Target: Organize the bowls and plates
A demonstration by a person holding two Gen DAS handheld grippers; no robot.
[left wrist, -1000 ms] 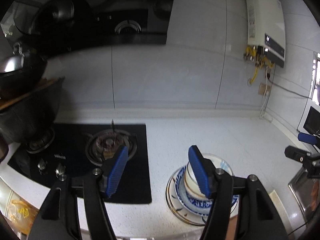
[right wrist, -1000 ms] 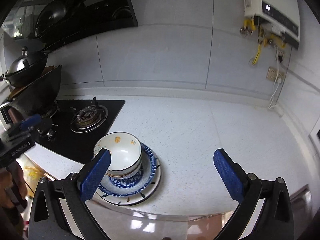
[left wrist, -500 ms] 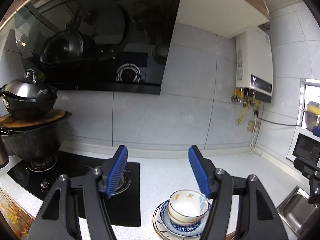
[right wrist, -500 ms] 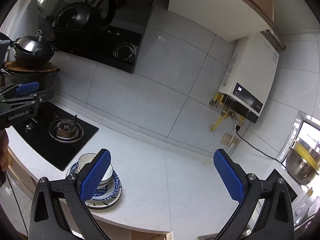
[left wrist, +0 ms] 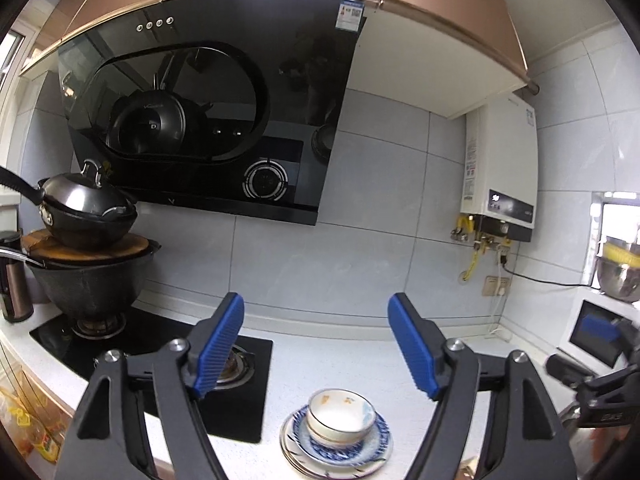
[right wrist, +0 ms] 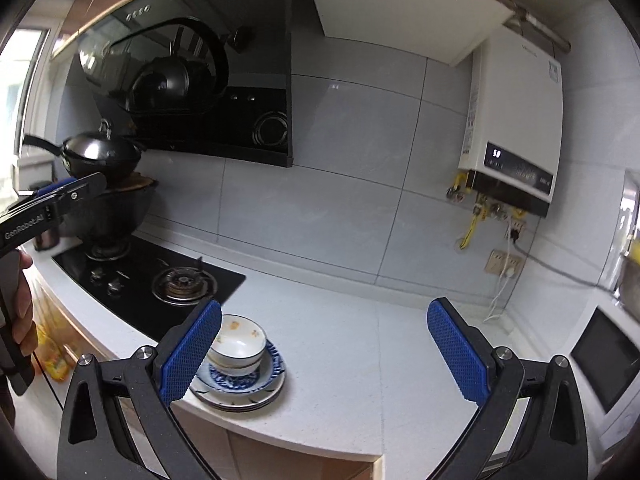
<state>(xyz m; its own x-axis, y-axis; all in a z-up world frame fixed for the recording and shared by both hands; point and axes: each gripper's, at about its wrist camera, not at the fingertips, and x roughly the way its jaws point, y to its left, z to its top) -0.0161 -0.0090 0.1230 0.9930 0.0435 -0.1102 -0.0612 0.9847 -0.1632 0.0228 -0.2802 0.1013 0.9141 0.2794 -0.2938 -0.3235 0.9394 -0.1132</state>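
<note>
One white ceramic bowl with orange motifs (right wrist: 238,339) sits there. Beneath it are stacked round plates, the top one blue-patterned (right wrist: 256,384); their number is unclear.

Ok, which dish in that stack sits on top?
The white bowl with small orange marks inside. It sits on the blue-patterned plate, which lies on plainer white plates at the bottom.

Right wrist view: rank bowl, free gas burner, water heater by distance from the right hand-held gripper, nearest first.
From the right hand-held gripper:
1. bowl, by its left finger, stacked on plates at the counter edge
2. free gas burner, farther left on the hob
3. water heater, high on the right wall
</note>
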